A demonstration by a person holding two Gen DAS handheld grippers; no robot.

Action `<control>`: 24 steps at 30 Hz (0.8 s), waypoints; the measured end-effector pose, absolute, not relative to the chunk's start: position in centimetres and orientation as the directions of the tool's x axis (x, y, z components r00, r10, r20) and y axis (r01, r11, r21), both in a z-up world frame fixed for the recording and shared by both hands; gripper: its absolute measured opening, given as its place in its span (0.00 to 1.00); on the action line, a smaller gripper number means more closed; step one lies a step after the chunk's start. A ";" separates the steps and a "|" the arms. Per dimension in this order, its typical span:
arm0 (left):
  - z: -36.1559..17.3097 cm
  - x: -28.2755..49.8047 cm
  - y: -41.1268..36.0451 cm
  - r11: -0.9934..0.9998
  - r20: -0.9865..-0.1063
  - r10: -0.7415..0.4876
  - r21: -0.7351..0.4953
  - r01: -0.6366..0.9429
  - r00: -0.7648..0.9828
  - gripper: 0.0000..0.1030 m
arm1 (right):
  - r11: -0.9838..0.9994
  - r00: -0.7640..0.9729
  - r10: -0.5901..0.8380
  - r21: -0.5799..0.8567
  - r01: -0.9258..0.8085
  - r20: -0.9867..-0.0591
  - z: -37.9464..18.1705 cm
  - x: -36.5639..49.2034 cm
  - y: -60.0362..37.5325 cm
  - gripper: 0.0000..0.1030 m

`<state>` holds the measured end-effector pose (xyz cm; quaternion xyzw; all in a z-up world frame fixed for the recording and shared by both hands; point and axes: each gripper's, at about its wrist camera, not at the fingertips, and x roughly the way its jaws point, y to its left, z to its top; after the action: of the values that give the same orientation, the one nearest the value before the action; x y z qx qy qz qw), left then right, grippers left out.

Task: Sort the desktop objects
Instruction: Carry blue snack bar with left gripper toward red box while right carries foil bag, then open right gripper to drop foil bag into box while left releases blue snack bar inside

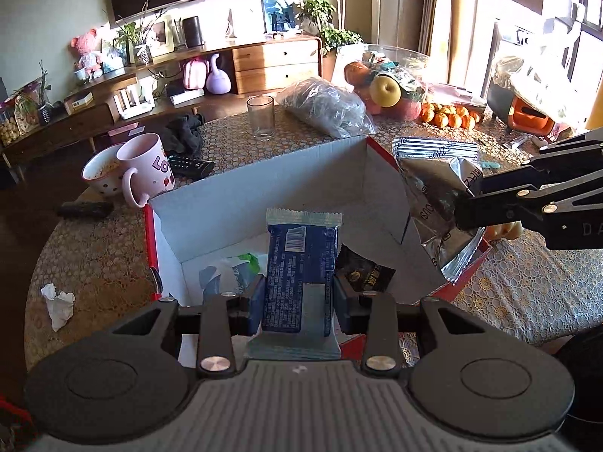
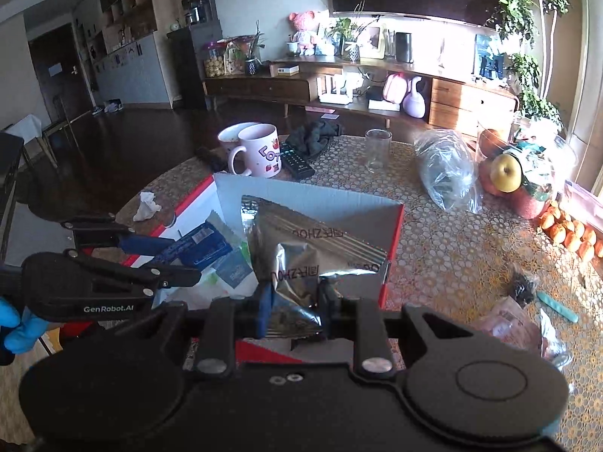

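My left gripper (image 1: pixel 296 301) is shut on a blue snack packet (image 1: pixel 301 263) and holds it upright over the open cardboard box (image 1: pixel 264 184). My right gripper (image 2: pixel 296 307) is shut on a silver foil bag (image 2: pixel 312 248) and holds it over the box's right side; the bag also shows in the left wrist view (image 1: pixel 433 196), as does the right gripper (image 1: pixel 461 214). The left gripper (image 2: pixel 177 260) with the blue packet (image 2: pixel 199 246) shows in the right wrist view. Inside the box lie a white-green wrapper (image 1: pixel 230 275) and a black packet (image 1: pixel 365 273).
On the round table stand a pink mug (image 1: pixel 145 167), a bowl (image 1: pixel 100 173), a glass (image 1: pixel 260 116), remotes (image 1: pixel 190 165), a plastic bag (image 1: pixel 324 107), fruit (image 1: pixel 384 90), tangerines (image 1: pixel 448 115) and a crumpled tissue (image 1: pixel 58 303). A sideboard stands behind.
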<state>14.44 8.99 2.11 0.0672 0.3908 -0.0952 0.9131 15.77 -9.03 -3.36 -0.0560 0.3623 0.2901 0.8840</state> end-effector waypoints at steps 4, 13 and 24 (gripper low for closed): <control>1.6 15.6 9.3 0.972 -0.749 -0.129 0.035 0.232 0.650 0.35 | 0.818 0.554 0.470 0.101 -0.567 -0.687 -3.6 16.8 -8.4 0.24; 0.6 19.1 9.8 0.975 -0.798 -0.100 0.040 0.218 0.595 0.35 | 0.816 0.519 0.417 0.056 -0.575 -0.746 -5.1 19.9 -6.7 0.24; -1.0 23.2 10.0 0.979 -0.819 -0.074 0.049 0.197 0.569 0.35 | 0.811 0.474 0.386 0.046 -0.583 -0.792 -7.7 21.4 -5.0 0.24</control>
<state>23.24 9.97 -1.01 0.0672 0.4578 -0.0766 0.8832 21.40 -5.03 -7.65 -0.1155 0.4268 0.2847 0.8506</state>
